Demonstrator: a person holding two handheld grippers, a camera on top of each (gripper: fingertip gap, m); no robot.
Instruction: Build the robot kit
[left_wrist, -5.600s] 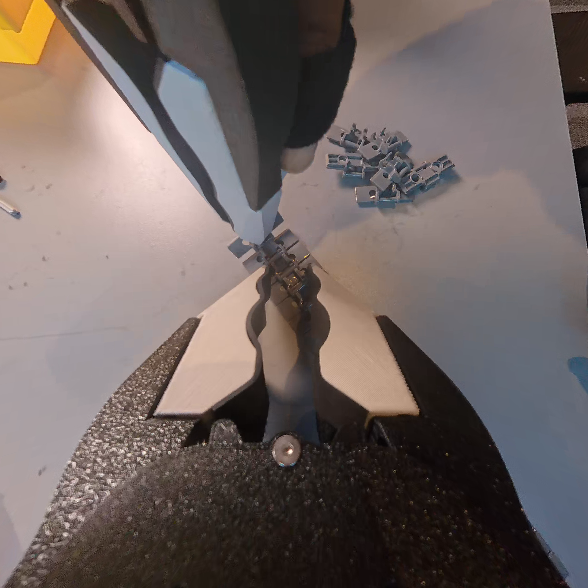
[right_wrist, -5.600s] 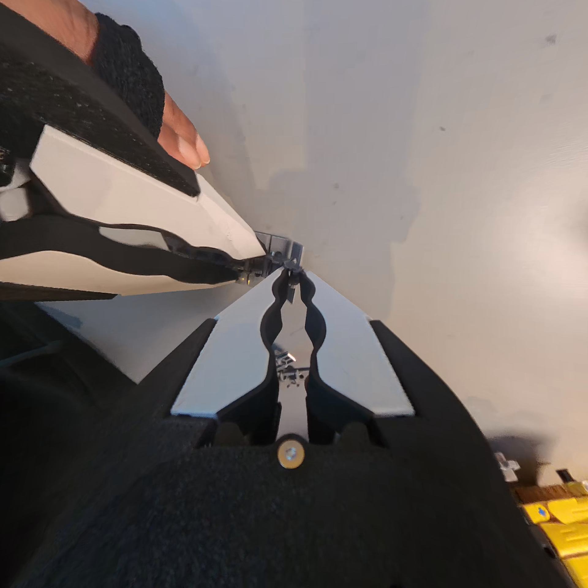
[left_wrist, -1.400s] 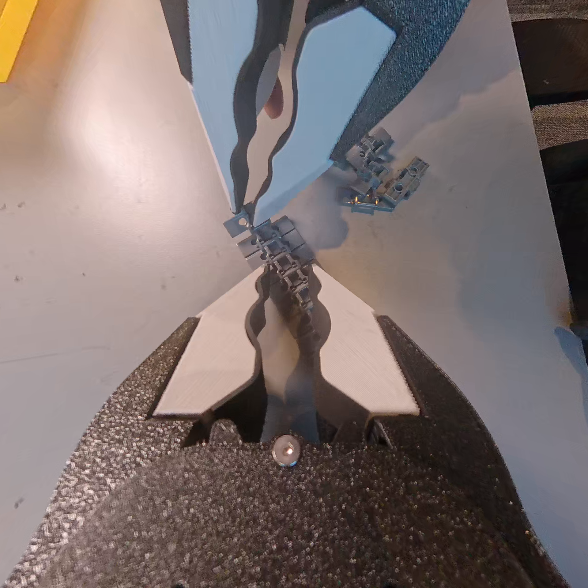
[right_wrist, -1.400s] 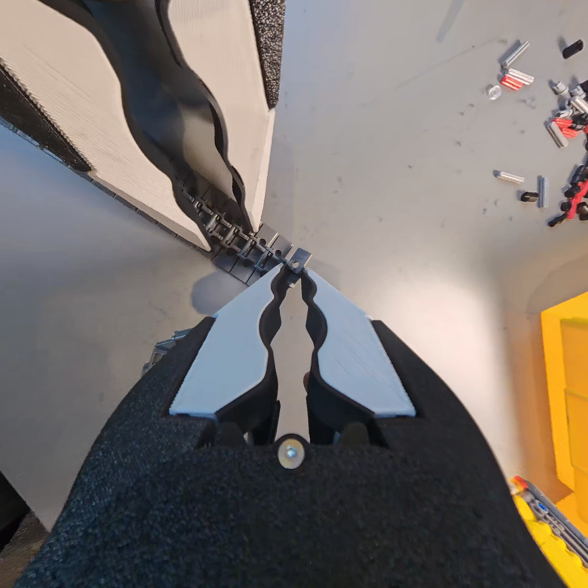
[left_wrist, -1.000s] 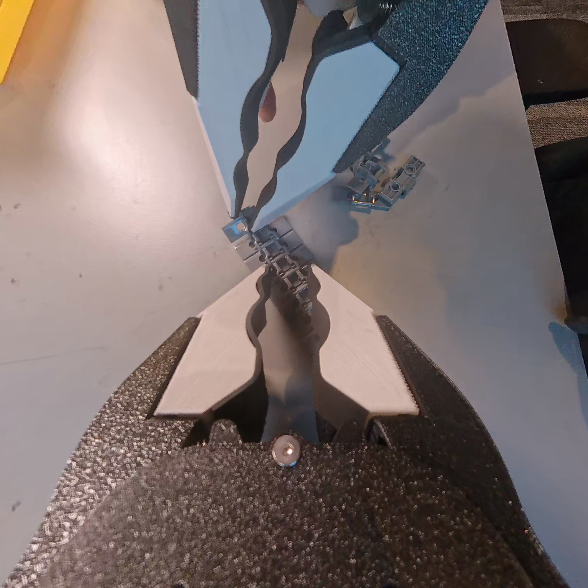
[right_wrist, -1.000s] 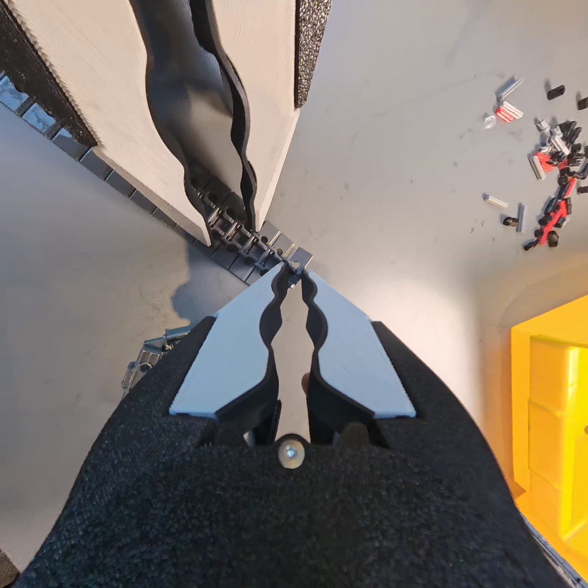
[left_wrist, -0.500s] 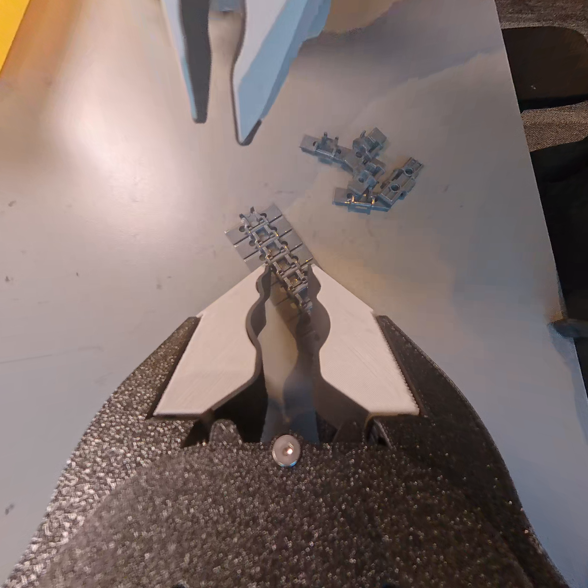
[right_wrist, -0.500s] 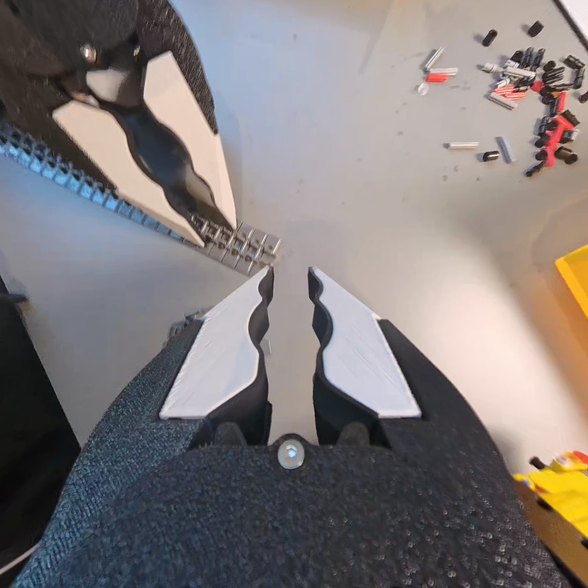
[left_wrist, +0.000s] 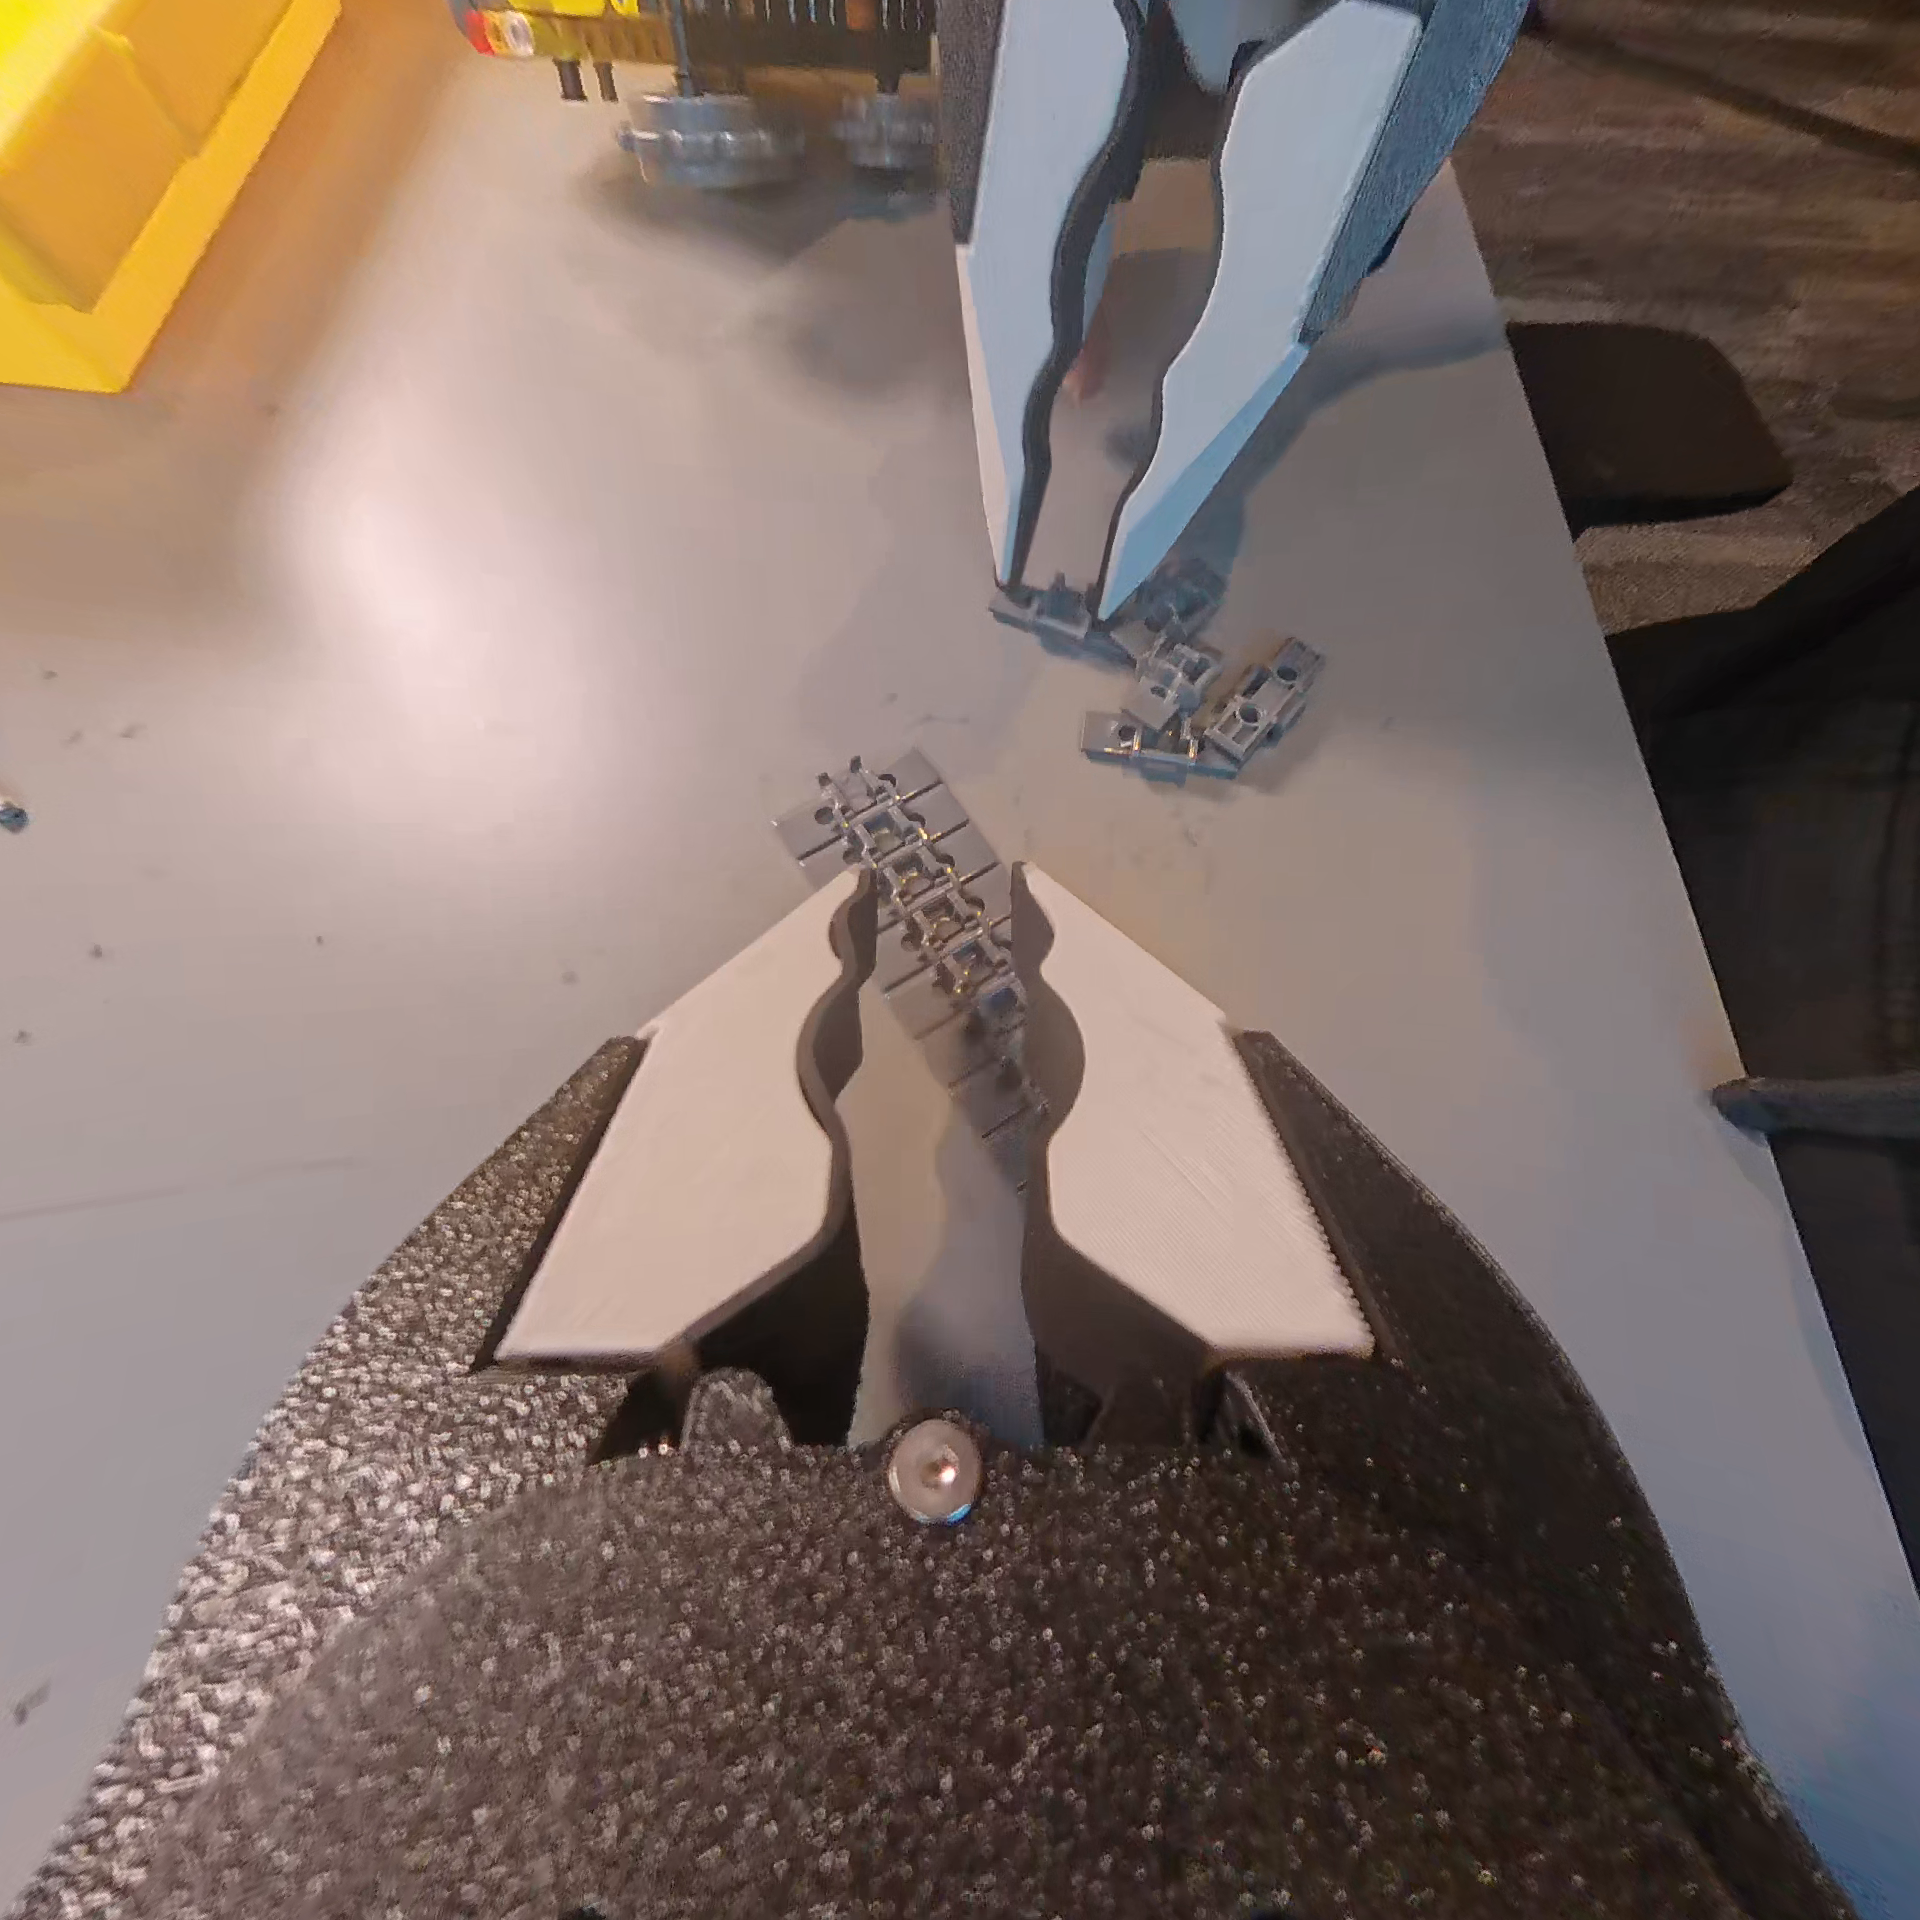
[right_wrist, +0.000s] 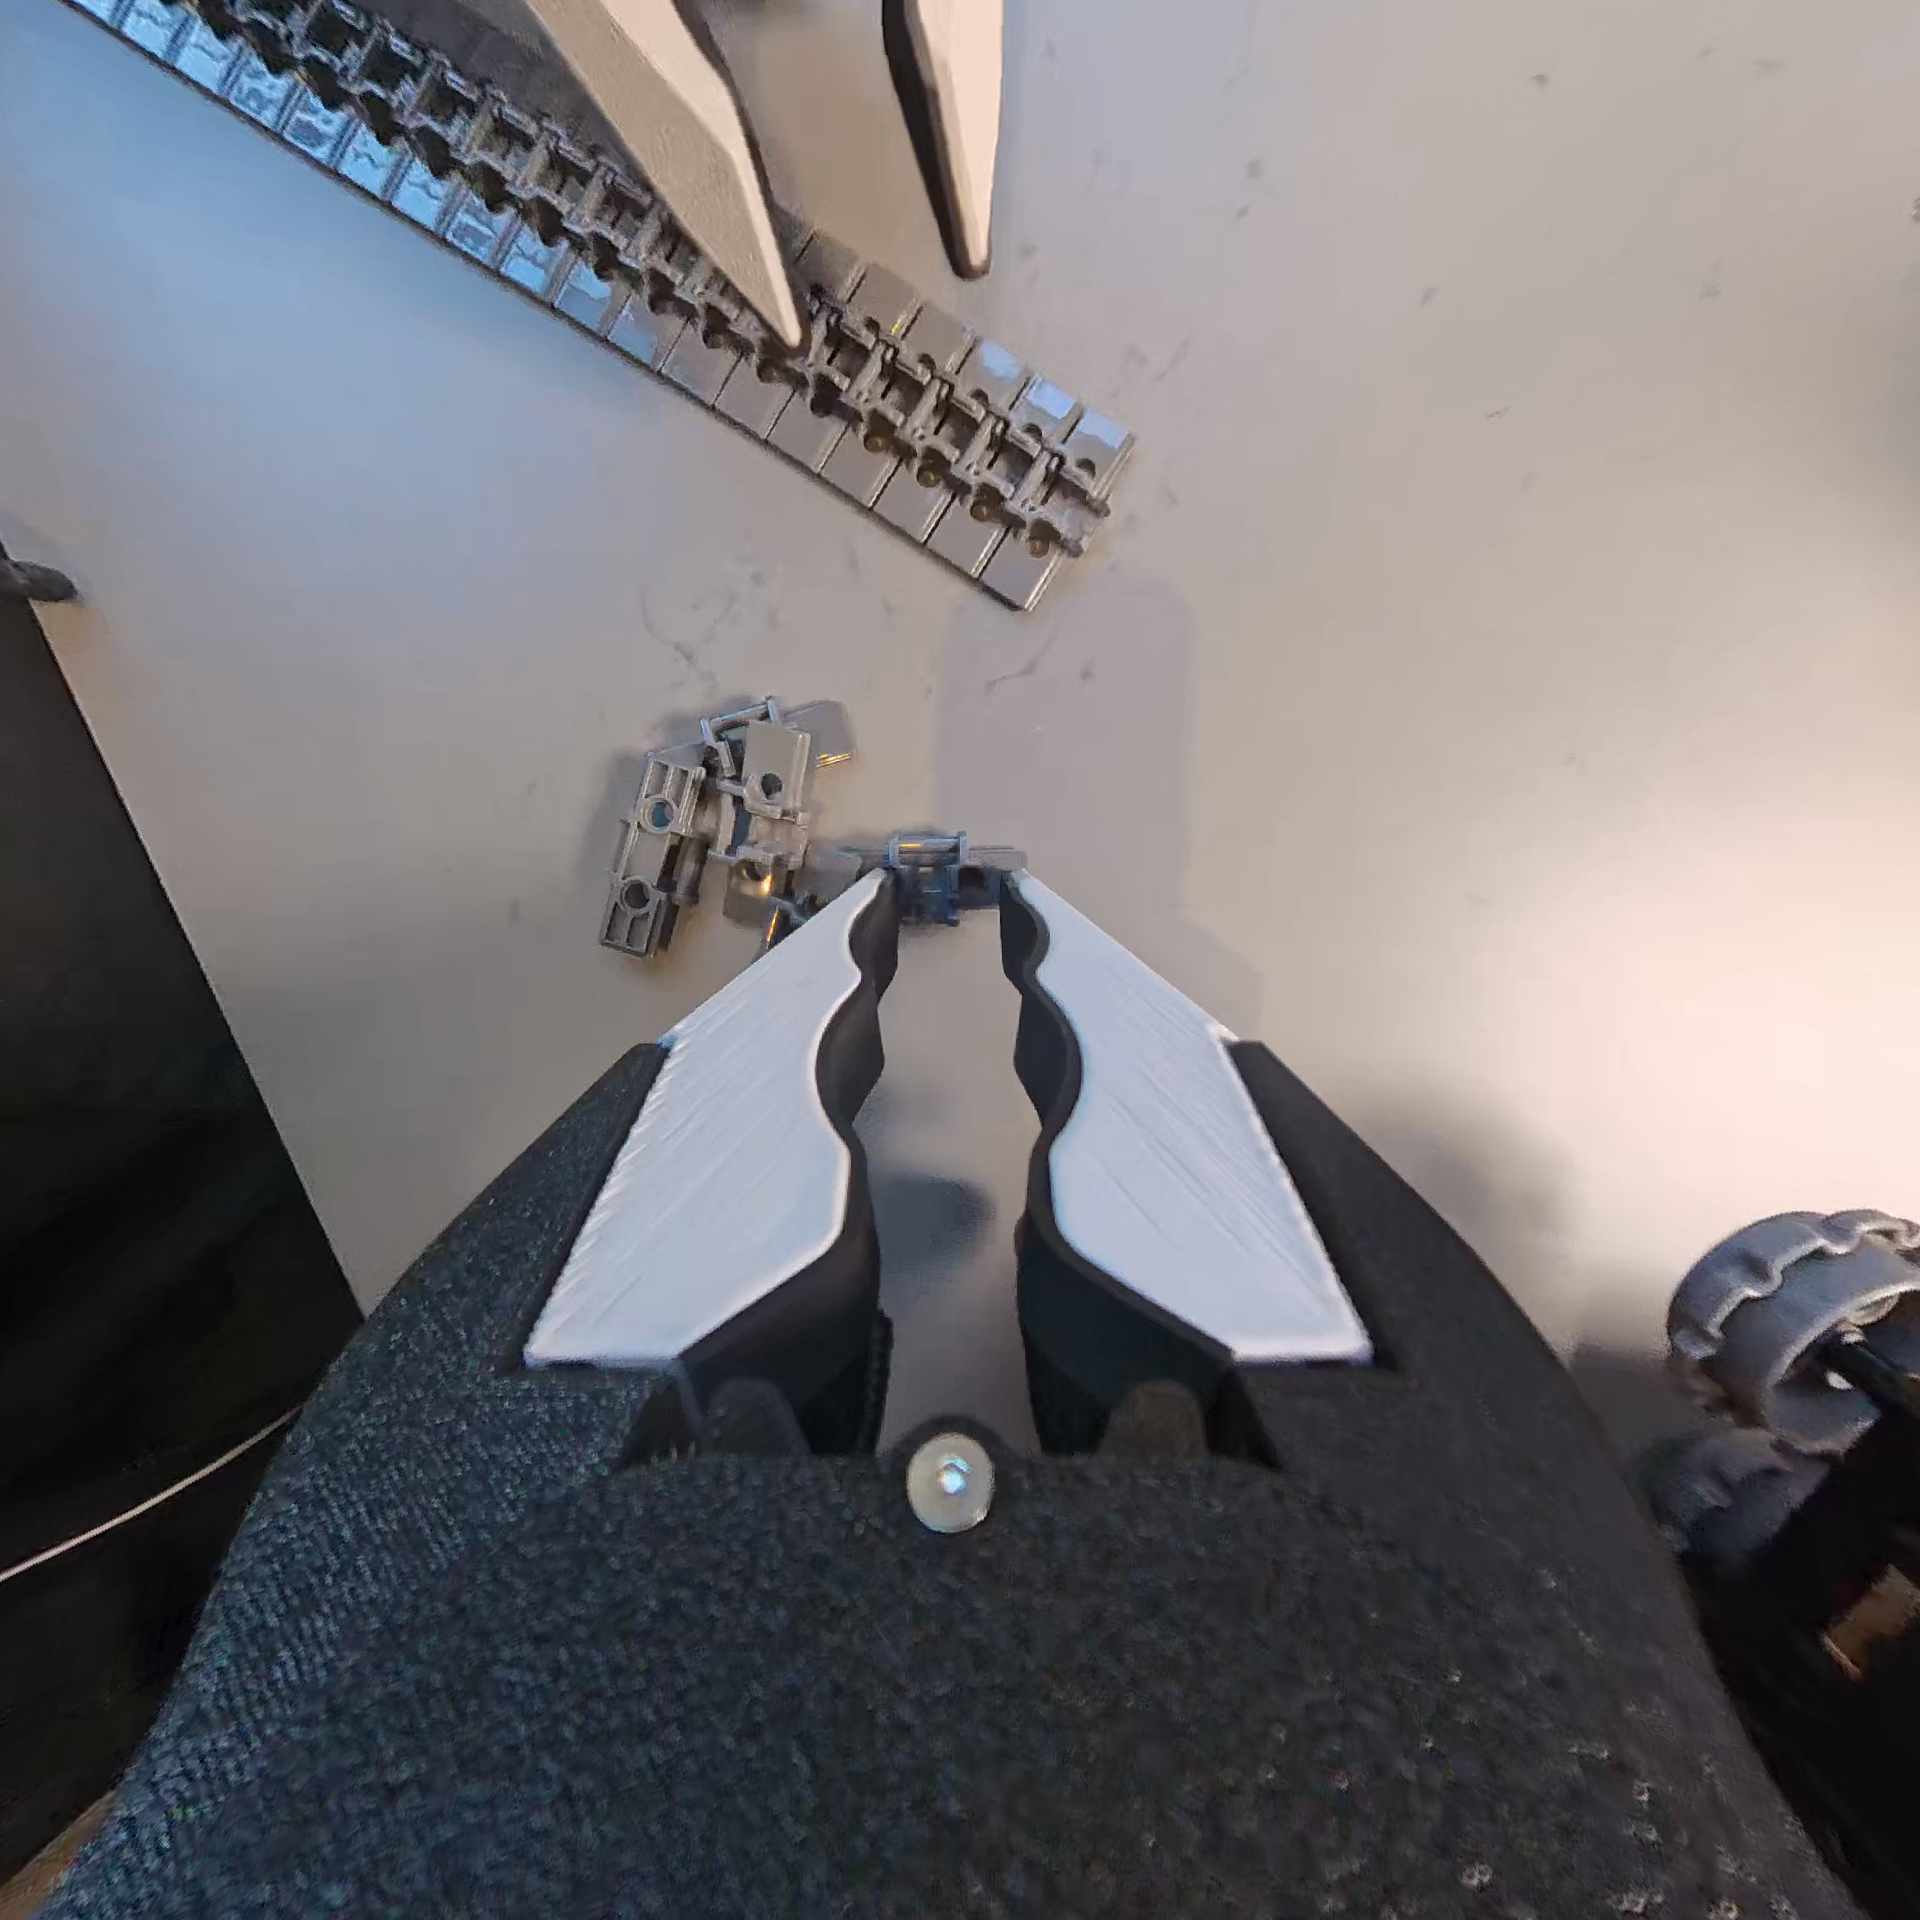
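A long chain of grey track links (left_wrist: 894, 831) lies on the grey table (left_wrist: 416, 623). My left gripper (left_wrist: 942, 878) is shut on it near its end, with the last few links sticking out past the fingertips. The chain (right_wrist: 935, 436) and the left gripper (right_wrist: 883, 301) also show in the right wrist view. My right gripper (right_wrist: 945, 883) is open, tips down on the table, with one loose grey link (right_wrist: 928, 847) between its fingertips. In the left wrist view it (left_wrist: 1060, 608) stands over that link (left_wrist: 1057, 603). A small pile of loose links (right_wrist: 707, 831) lies just beside it.
The pile of links (left_wrist: 1205, 707) sits close to the table's right edge, with dark floor beyond (left_wrist: 1662, 416). A yellow box (left_wrist: 94, 156) stands far left. A brick model with grey wheels (left_wrist: 717, 135) stands at the back; one wheel (right_wrist: 1797, 1309) is near my right gripper. The tips of one gripper are about 9 centimeters away from the tips of the other. From my right tips it is roughly 12 centimeters to the wheel (right_wrist: 1797, 1309); from my left, 20 centimeters. It is also in sight in the left wrist view (left_wrist: 708, 115).
My right gripper let go of the chain's end, opened, moved to the loose pile and came down around a single link. My left gripper kept its hold on the chain.
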